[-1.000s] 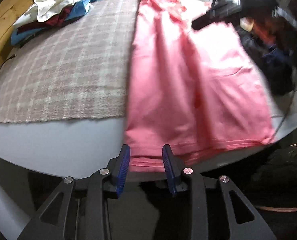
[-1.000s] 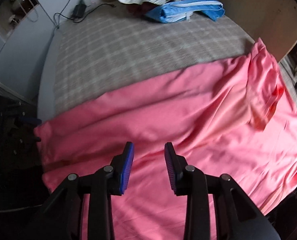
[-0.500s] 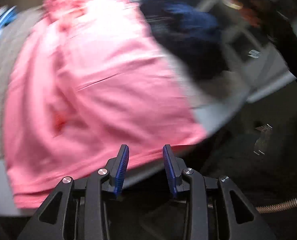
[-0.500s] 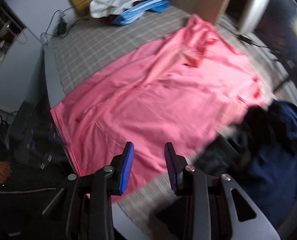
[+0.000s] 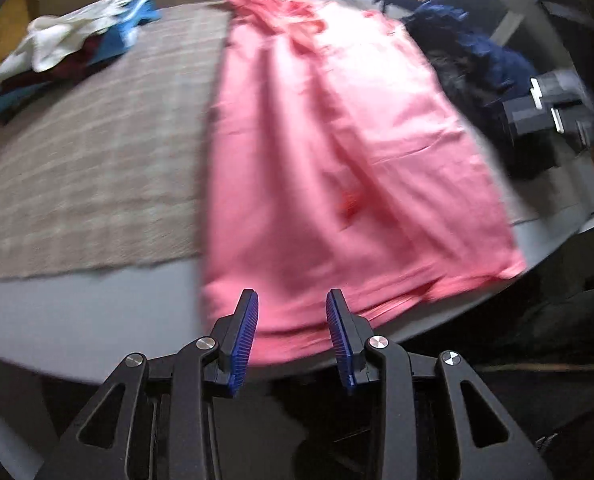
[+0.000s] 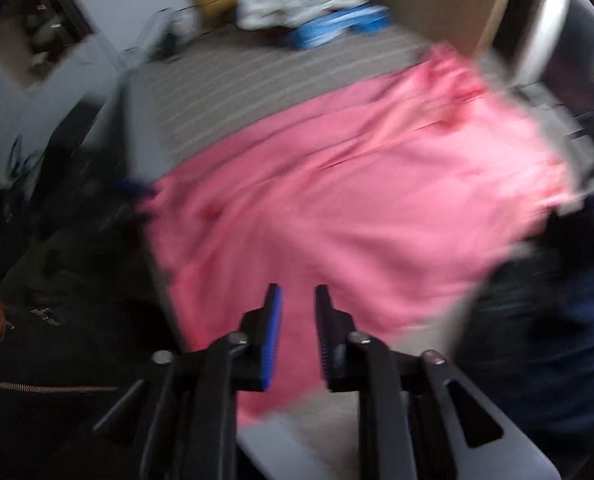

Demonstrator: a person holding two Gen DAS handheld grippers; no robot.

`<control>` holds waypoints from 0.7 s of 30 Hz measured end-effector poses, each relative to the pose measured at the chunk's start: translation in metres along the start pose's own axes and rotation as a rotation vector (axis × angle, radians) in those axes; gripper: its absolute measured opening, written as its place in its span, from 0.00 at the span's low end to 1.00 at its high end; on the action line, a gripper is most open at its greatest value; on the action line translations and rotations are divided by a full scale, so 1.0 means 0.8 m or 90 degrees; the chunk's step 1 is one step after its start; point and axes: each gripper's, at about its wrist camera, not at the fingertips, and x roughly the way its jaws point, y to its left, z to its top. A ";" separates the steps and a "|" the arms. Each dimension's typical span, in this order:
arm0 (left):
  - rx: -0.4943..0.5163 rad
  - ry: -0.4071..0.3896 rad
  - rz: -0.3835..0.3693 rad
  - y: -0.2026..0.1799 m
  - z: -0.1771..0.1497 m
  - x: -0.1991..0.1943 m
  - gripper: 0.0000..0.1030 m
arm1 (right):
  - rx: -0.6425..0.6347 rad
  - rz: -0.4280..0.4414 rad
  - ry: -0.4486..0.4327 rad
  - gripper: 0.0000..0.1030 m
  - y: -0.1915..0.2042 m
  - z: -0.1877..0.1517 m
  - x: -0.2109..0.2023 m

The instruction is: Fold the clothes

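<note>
A pink garment (image 5: 337, 152) is lying spread flat along a grey table (image 5: 77, 320), running in the left wrist view from the upper middle of the frame down to the lower centre, where its hem is hanging at the table's near edge. To its left a beige checked cloth (image 5: 97, 152) is covering most of the tabletop, and the garment's left edge is lying over it. In the upper left of that view a pile of folded clothes (image 5: 69, 44), white on top with blue and dark red beneath, is sitting at the far corner of the cloth. At the upper right a dark navy garment (image 5: 477, 60) is lying bunched just beside the pink one. The left gripper (image 5: 292, 312) is hovering above the hem at the bottom centre, its blue pads (image 5: 247, 328) standing apart with nothing pinched between them. In the blurred right wrist view the pink garment (image 6: 357, 200) is filling the middle of the frame. The right gripper (image 6: 299, 320) is hanging over its near corner at the lower centre, and its jaws are closing, with a narrow gap showing between the pads and no cloth caught in them.
</note>
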 end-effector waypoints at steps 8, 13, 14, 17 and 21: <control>0.077 0.031 -0.022 -0.007 -0.012 0.003 0.33 | 0.011 -0.020 -0.060 0.13 0.075 -0.021 0.105; 0.090 0.039 -0.042 0.002 -0.014 -0.001 0.33 | -0.039 -0.047 -0.054 0.13 0.121 -0.032 0.108; 0.094 0.039 -0.043 0.003 -0.016 -0.003 0.33 | -0.051 -0.043 -0.046 0.13 0.131 -0.035 0.106; 0.126 0.036 -0.053 0.001 -0.020 -0.011 0.33 | -0.062 -0.040 -0.039 0.13 0.153 -0.045 0.096; 0.189 0.029 -0.073 -0.019 -0.021 -0.011 0.33 | 0.061 -0.098 -0.102 0.13 0.118 -0.035 0.076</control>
